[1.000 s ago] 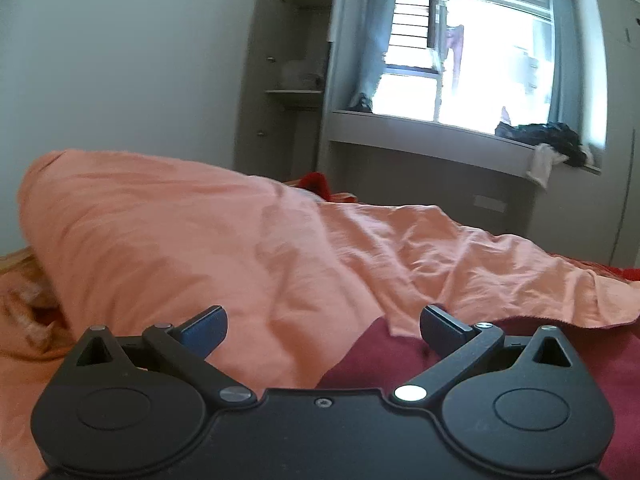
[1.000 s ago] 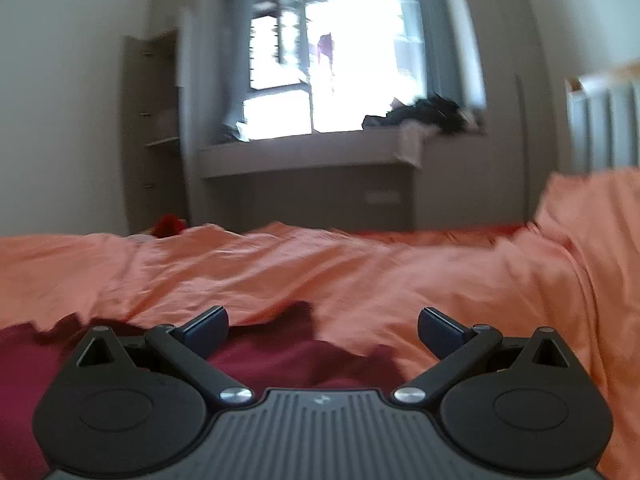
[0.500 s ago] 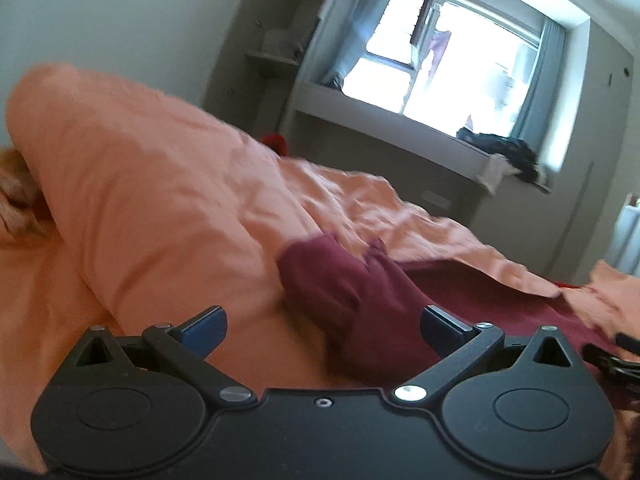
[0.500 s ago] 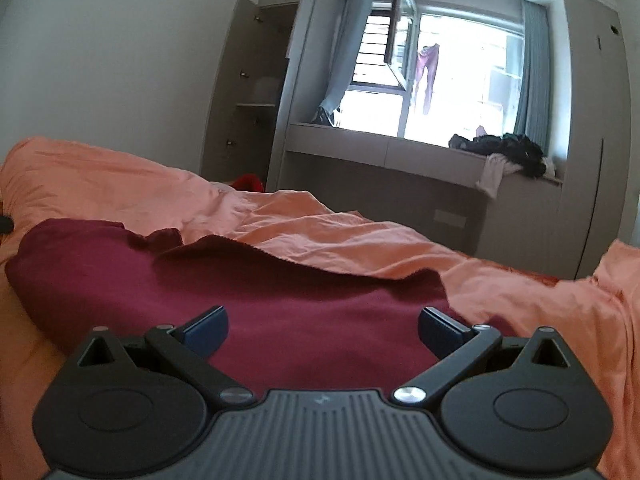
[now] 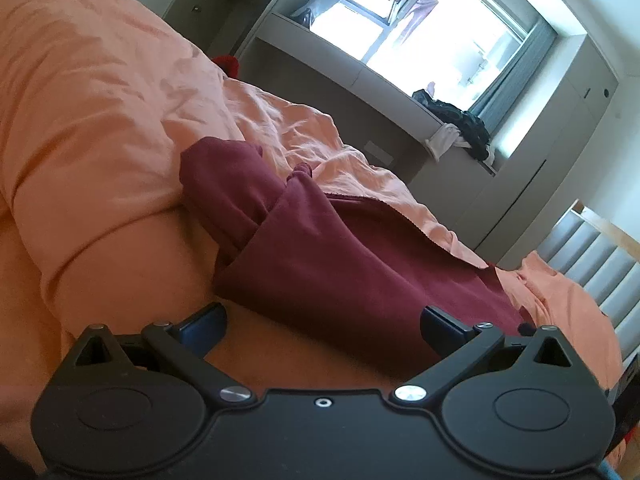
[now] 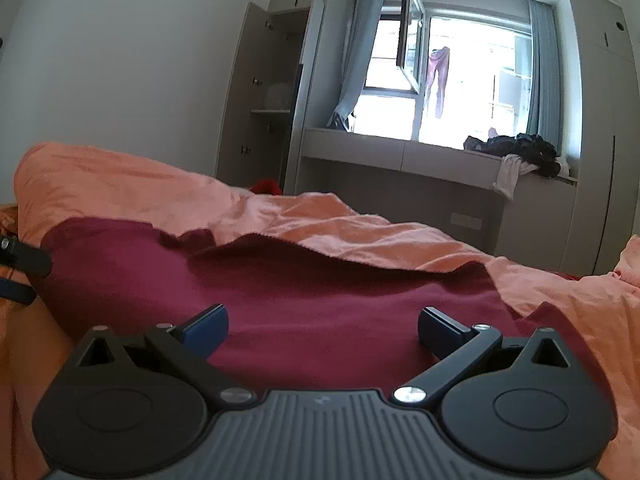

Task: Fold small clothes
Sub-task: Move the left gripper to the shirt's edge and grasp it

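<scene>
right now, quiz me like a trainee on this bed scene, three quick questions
1. True or false: the left gripper is clamped on the maroon garment.
2. What lies on the window ledge: A) a stack of books B) a dark clothes pile C) a lamp?
3. What colour is the bedding around the garment?

Key:
1. False; its jaws stand wide apart with nothing between them, as do those of the right gripper.
2. B
3. Orange

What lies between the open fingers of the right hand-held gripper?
In the right wrist view, only the maroon garment fills the gap of the right hand-held gripper, spread on the orange bedding.
</scene>
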A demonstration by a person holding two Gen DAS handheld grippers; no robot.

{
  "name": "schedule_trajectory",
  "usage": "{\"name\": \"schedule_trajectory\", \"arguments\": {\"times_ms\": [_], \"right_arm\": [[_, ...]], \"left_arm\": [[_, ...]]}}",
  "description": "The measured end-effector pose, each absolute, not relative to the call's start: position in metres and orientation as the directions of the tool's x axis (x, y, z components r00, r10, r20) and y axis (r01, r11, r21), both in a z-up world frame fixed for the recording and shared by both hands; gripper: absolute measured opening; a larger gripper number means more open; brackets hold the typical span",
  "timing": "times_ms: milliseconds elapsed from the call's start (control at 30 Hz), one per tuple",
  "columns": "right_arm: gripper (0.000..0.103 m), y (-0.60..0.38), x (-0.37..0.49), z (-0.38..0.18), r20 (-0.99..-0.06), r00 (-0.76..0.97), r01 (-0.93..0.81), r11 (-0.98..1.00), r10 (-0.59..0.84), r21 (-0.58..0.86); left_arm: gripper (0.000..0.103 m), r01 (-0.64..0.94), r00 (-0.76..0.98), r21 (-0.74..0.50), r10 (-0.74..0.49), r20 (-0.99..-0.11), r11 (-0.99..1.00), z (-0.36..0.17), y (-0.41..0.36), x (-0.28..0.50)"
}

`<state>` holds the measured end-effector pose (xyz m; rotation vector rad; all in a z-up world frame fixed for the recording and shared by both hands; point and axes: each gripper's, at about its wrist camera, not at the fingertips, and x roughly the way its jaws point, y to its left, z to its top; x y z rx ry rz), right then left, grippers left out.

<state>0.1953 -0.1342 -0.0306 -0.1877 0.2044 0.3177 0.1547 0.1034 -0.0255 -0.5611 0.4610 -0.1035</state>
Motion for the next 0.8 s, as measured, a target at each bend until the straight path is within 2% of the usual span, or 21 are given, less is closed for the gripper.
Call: {"name": "schedule_trajectory", "arguments": {"times_ms": [167,400,800], "right_arm": [[0.103,-0.128,0.195,-0.042,-0.244,0.93,-0.319,0.933,0.274,-0.168],[0.103,-0.13,0.194,-0.049,-0.229,0.933,-0.317,0.936,0.278,-0.153],[0.103,-0.13,0.192,-0.055,-0.196,0.943,-0.301,0.94,0.268,-0.16]], "left_arm": [[0.102,-0.079,0.898,-0.533,-0.172,-0.405,0.842,-0.027,0.097,0.169],[0.102,-0.164,0.884,-0.381,-0.035,-0.465,0.91,-0.017,0.076,0.196],[0.102,-0.172,0.891,-0.379,-0.021,-0.454,0.909,-0.018,0.079,0.193]]}}
